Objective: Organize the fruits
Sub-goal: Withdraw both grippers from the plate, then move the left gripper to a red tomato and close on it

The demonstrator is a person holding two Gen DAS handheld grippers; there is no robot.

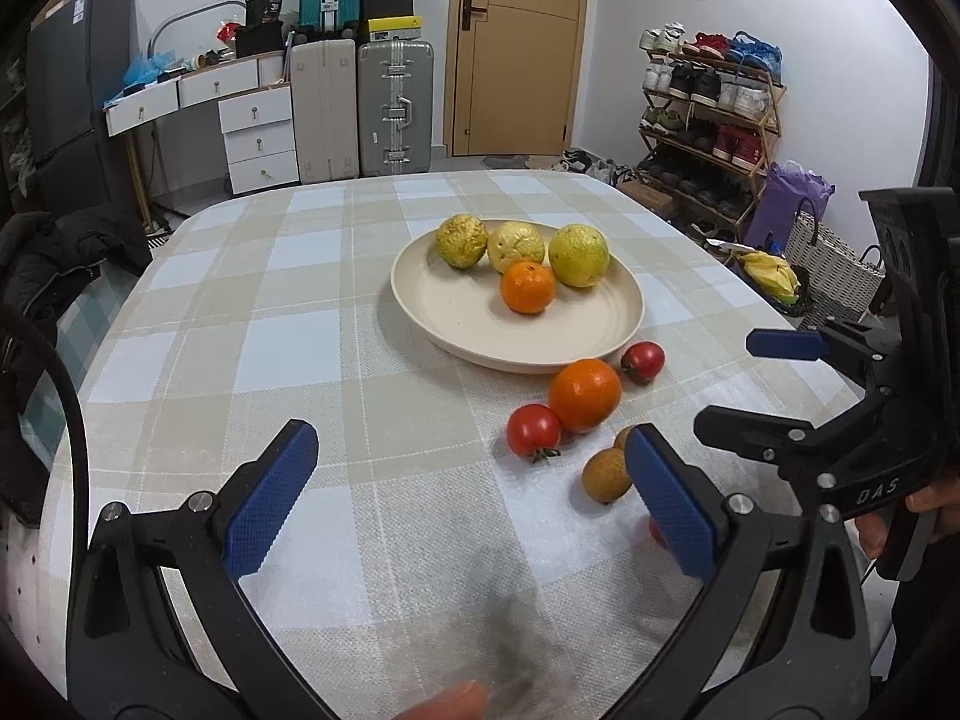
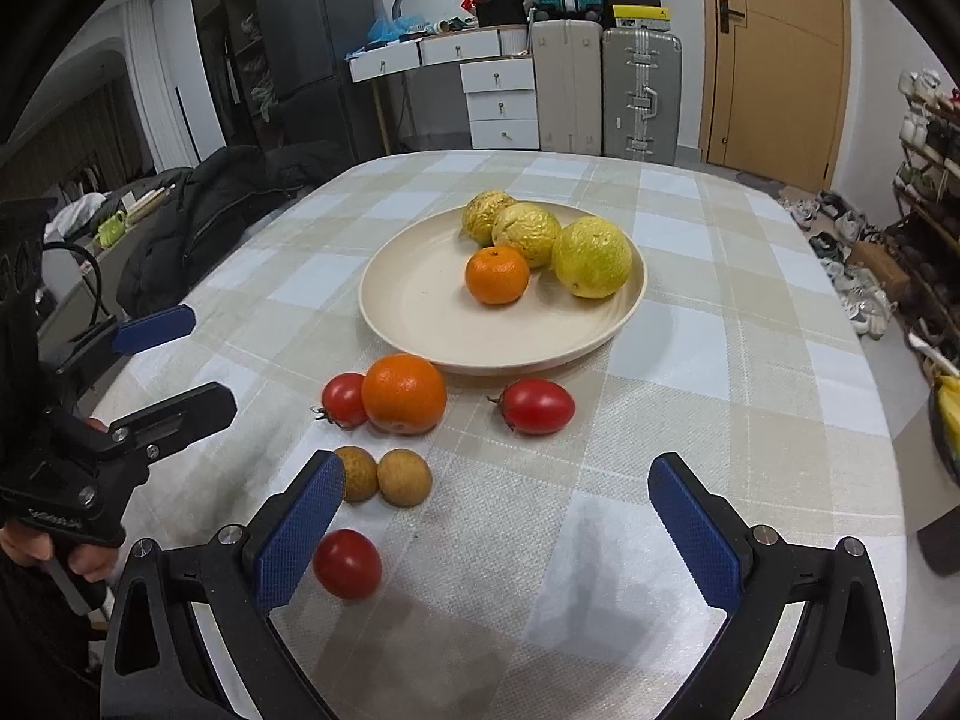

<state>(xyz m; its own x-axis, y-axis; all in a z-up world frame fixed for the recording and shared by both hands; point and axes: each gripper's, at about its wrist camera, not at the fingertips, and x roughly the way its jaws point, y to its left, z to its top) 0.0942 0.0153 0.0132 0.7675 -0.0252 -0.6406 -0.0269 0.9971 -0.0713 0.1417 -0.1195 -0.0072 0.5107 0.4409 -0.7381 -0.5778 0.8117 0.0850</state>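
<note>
Plate (image 2: 420, 324), cream, sits mid-table on the checked tablecloth (image 2: 690, 396). It carries 3 yellow-green wrinkled fruits (image 2: 591, 258) along its far side and 1 small orange (image 2: 497, 275) touching them on the near side.

Loose items on the cloth, near side of the plate: 1 large orange (image 2: 404, 394) just beside the rim, 1 round tomato (image 2: 343, 399) touching its left, 1 oval tomato (image 2: 536, 406) apart to its right. Nearer the cameras lie 2 brown longans (image 2: 404, 477) side by side, and 1 more tomato (image 2: 347, 564) close to the right gripper's left finger.

Left gripper (image 1: 474, 495): jaws spread wide, nothing between them, above bare cloth left of the loose fruit.

Right gripper (image 2: 498, 525): jaws spread wide, nothing gripped, above the cloth at the near table edge.
</note>
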